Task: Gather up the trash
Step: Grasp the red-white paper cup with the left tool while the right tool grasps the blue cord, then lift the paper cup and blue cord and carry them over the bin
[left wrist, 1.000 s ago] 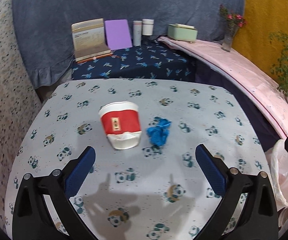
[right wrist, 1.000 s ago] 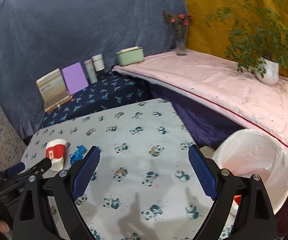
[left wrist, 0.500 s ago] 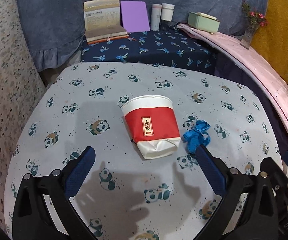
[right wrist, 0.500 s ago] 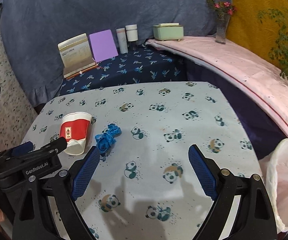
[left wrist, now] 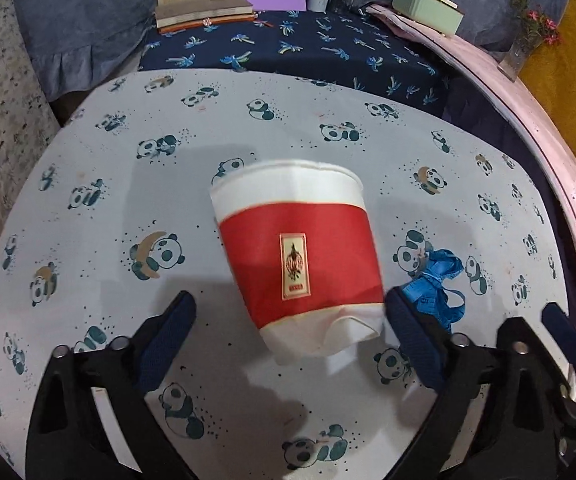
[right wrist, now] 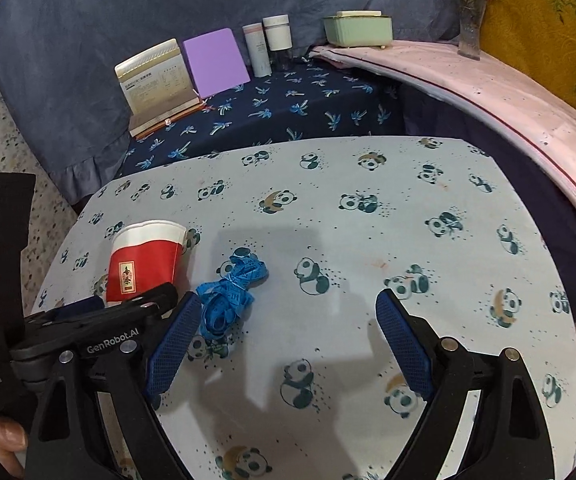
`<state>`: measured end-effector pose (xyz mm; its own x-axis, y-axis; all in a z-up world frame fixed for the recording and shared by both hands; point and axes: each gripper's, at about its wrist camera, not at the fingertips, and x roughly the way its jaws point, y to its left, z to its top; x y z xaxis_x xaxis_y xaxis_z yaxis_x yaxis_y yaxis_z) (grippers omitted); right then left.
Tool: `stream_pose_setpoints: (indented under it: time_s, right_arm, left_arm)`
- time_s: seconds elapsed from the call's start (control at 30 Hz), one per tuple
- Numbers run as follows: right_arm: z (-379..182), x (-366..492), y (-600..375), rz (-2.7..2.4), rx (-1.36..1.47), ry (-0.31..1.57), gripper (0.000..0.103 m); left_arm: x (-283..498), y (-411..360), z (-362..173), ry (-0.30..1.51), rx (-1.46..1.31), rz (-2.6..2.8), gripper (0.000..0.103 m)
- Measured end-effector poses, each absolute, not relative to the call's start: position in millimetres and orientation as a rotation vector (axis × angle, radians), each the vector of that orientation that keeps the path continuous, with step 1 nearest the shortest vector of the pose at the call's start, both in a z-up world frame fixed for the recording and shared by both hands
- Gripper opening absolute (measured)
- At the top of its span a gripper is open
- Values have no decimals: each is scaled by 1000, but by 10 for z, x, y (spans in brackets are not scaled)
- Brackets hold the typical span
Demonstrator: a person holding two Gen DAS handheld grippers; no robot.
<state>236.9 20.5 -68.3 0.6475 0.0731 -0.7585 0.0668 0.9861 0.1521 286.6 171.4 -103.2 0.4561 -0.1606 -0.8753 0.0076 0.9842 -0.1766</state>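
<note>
Left gripper fingers spread wide, crushed red-and-white paper cup lying on its side btwn them, untouched. Right gripper also spread, blue ribbon wad just by its left finger. Bare panda-print desk stretches beyond, far edge well apart.

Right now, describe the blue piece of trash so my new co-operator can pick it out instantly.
Find the panda-print tablecloth on the near table. On it lies a crushed red-and-white paper cup; beside it, towards the pink-covered ledge, sits a bundled blue ribbon. It is the only bright blue, floppy, tangled thing there, printed with small markings, unlike the stiff cup.
</note>
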Motion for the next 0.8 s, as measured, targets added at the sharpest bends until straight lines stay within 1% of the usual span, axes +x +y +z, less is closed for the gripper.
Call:
stream_pose_setpoints:
  time_s: [0.07, 0.1, 0.13, 0.17, 0.2, 0.23, 0.3, 0.33, 0.43, 0.5, 0.57, 0.8]
  right_arm:
    - [-722, 2419, 219, 23, 184, 881, 81]
    - [-750, 2452, 240, 29, 186, 888, 80]
    - [-767, 2473, 252, 33, 185, 892, 79]
    - [-790, 2498, 277, 38, 182, 897, 76]
    - [-815, 2522, 303, 47, 181, 906, 73]
    - [-835, 2543, 320, 58, 184, 912, 71]
    - [-883, 2586, 355, 76, 191, 926, 62]
    - [-910, 2608, 373, 84, 194, 934, 61]
    - [-984, 2653, 423, 102, 201, 956, 49]
    - [-1042, 2673, 455, 129, 214, 972, 35]
    - [-1061, 2671, 470, 150, 225, 975, 24]
    - [-931, 2527, 451, 143, 204, 939, 20]
  left_arm:
    - [2886, 1761, -1065, 1107, -182, -127, 71]
    - [2894, 1771, -1075, 1109, -181, -129, 68]
    - [2893, 1782, -1077, 1105, -173, -129, 62]
    - [2887, 1793, -1075, 1099, -163, -132, 53]
    - [2884, 1806, -1074, 1097, -157, -138, 49]
    - [2884, 1827, -1070, 1097, -165, -148, 50]
    - [2887, 1866, -1065, 1096, -190, -160, 50]
    - [2882, 1885, -1064, 1095, -197, -164, 50]
    - [2862, 1902, -1066, 1089, -197, -164, 49]
    - [2835, 1901, -1060, 1085, -192, -162, 49]
    - [2820, 1903, -1048, 1083, -191, -162, 49]
    - [2704, 1805, -931, 1061, -183, -183, 49]
